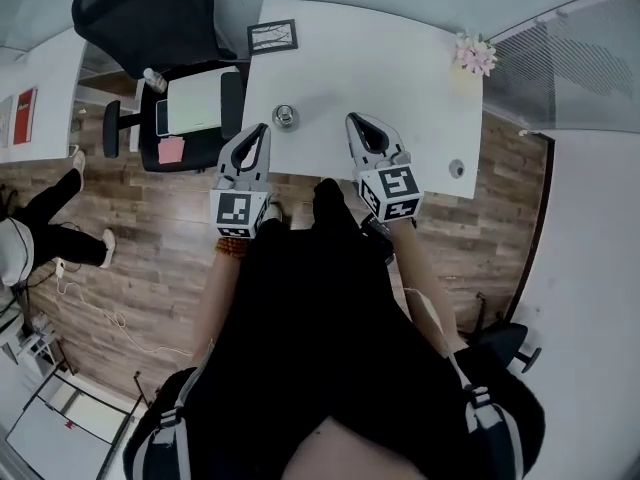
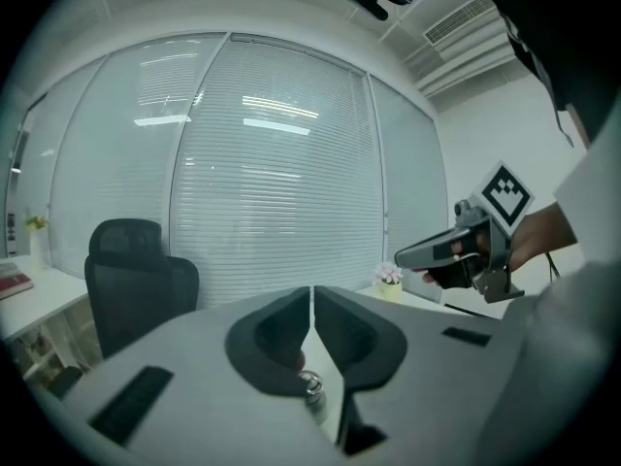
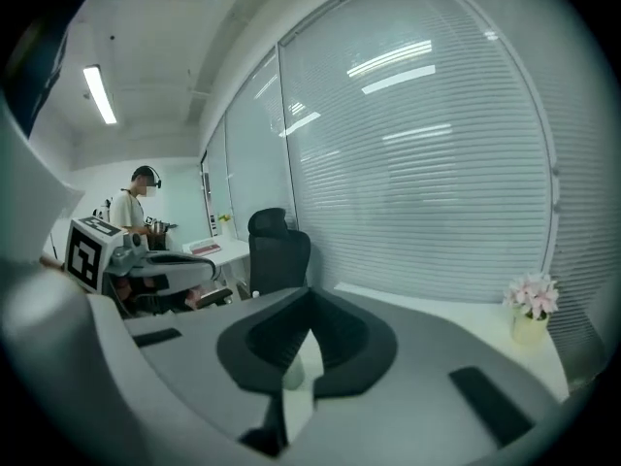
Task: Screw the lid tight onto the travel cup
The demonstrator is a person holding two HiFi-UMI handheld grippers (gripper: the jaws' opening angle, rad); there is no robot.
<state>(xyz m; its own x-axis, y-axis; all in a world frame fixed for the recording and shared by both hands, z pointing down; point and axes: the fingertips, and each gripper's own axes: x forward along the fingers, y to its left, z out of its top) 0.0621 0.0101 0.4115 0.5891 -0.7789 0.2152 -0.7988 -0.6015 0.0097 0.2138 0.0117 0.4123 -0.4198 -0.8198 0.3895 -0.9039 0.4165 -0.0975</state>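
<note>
the metal travel cup is seen standing on the white worktop between the left tool and the right tool, both closed on nothing, and it is judged rigid, light and slippery, best clamped round the body.

The person wears a loose black garment with dark shoulder straps that carry pale grey bands. On the left wrist there is a bracelet of orange-brown beads. The left gripper and the right gripper each have a smooth grey shell with black lining inside the jaws, and a cube with black-and-white square markers at the rear.
</note>
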